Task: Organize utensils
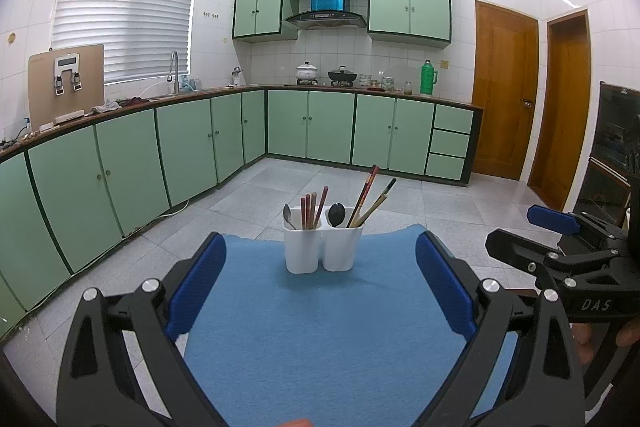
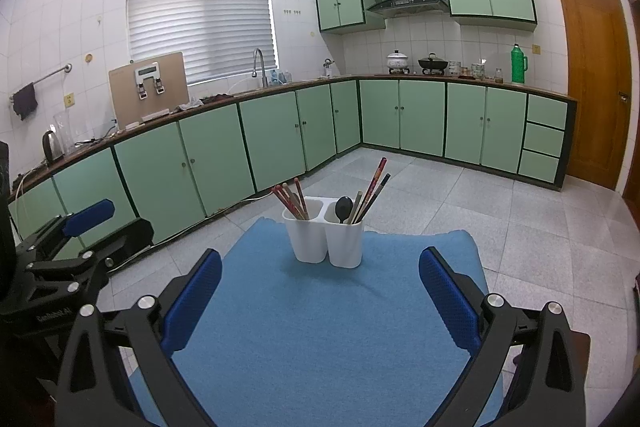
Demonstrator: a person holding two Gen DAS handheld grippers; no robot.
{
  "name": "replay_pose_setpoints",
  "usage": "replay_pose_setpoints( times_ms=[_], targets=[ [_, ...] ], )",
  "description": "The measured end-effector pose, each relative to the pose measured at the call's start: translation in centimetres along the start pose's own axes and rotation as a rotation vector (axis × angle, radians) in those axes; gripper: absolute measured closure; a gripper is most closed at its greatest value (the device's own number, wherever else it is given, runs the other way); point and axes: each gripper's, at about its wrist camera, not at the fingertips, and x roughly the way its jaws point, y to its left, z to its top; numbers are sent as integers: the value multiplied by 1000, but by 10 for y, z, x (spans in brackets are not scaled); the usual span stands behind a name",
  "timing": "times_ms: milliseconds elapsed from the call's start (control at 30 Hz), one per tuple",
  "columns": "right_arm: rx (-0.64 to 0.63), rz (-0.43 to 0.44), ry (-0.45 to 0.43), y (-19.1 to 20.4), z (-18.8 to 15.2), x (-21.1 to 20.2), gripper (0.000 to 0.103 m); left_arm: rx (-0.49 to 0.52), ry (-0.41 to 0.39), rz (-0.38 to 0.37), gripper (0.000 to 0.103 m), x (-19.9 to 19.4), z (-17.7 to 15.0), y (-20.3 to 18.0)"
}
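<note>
The white twin-cup holder [image 1: 322, 247] stands near the far edge of the blue mat [image 1: 320, 327], about midway across. Its left cup holds a metal spoon [image 1: 289, 215] and reddish chopsticks [image 1: 314, 207]; the right cup holds a black spoon [image 1: 337, 214] and more chopsticks [image 1: 370, 201] (leaning right). The left gripper [image 1: 320, 287] and right gripper [image 2: 320, 291] hover over the near edge, jaws wide open, empty.
</note>
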Motion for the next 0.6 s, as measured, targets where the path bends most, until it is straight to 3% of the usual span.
replay_pose_setpoints(
  times_ms=[600],
  targets=[
    [-2,-1,5,-1,-1,2,6,-2,2,0,10,0,-1,-2]
  ],
)
